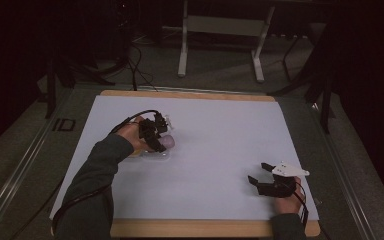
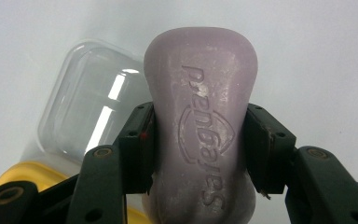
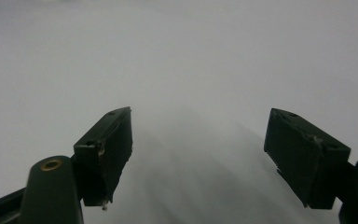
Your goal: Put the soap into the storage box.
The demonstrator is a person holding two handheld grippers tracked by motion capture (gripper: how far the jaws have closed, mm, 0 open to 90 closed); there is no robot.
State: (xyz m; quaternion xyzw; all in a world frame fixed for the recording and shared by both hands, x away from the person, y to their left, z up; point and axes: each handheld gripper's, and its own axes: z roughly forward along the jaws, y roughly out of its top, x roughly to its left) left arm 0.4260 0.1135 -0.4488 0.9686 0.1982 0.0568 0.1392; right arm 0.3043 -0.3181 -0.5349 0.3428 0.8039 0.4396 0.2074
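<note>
A pale purple soap bar (image 2: 200, 126) with embossed lettering is clamped at its narrow waist by my left gripper (image 2: 198, 149). In the high view that left gripper (image 1: 156, 136) holds the soap bar (image 1: 168, 142) just above the left-middle of the white sheet (image 1: 215, 150). Behind and below the bar lies a clear plastic lid (image 2: 91, 105) over a yellow soap dish (image 2: 42, 175). My right gripper (image 1: 261, 174) rests near the sheet's front right corner, jaws wide apart with nothing between them. The right gripper (image 3: 198, 154) faces bare white sheet (image 3: 177, 60).
The white sheet covers a wooden board (image 1: 190, 228) on a grey table. A white metal stand (image 1: 220, 30) and cables (image 1: 135, 65) sit on the floor beyond the far edge. A dark sleeve (image 1: 92, 190) reaches in at the front left.
</note>
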